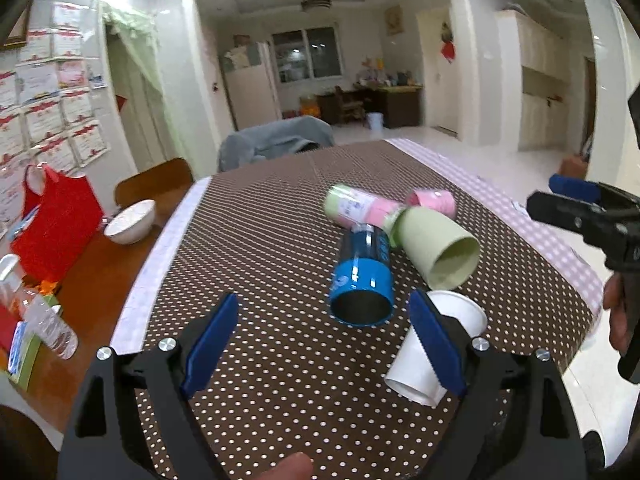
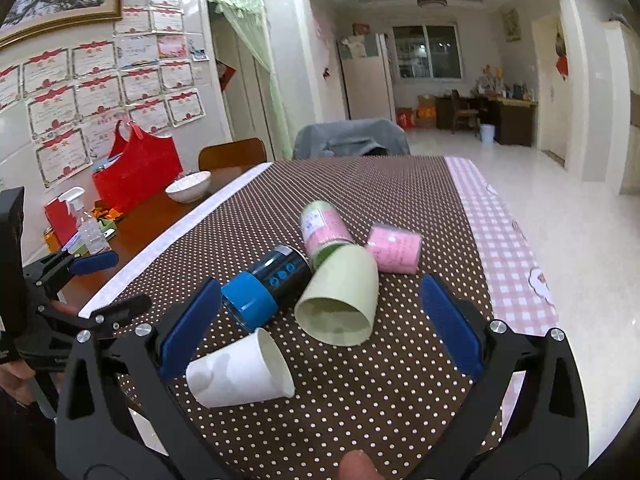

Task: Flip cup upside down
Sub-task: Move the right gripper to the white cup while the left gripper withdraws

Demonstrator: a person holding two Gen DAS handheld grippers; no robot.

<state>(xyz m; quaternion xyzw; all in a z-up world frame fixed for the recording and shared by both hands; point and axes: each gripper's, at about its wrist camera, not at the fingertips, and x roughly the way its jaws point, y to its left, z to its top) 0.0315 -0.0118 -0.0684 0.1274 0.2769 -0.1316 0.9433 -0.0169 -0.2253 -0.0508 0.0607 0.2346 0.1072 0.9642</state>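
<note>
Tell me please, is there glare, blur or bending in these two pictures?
Left wrist view: strong fisheye bending curves the polka-dot tablecloth, the cups look slightly motion-blurred, and a ceiling light blooms at top left. Right wrist view: sharper, same bending, with glare on the floor.

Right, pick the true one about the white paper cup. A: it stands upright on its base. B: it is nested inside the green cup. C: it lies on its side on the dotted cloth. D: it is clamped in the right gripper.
C: the white paper cup lies on its side on the dotted cloth, apart from the green cup, with the right gripper open and holding nothing.
</note>
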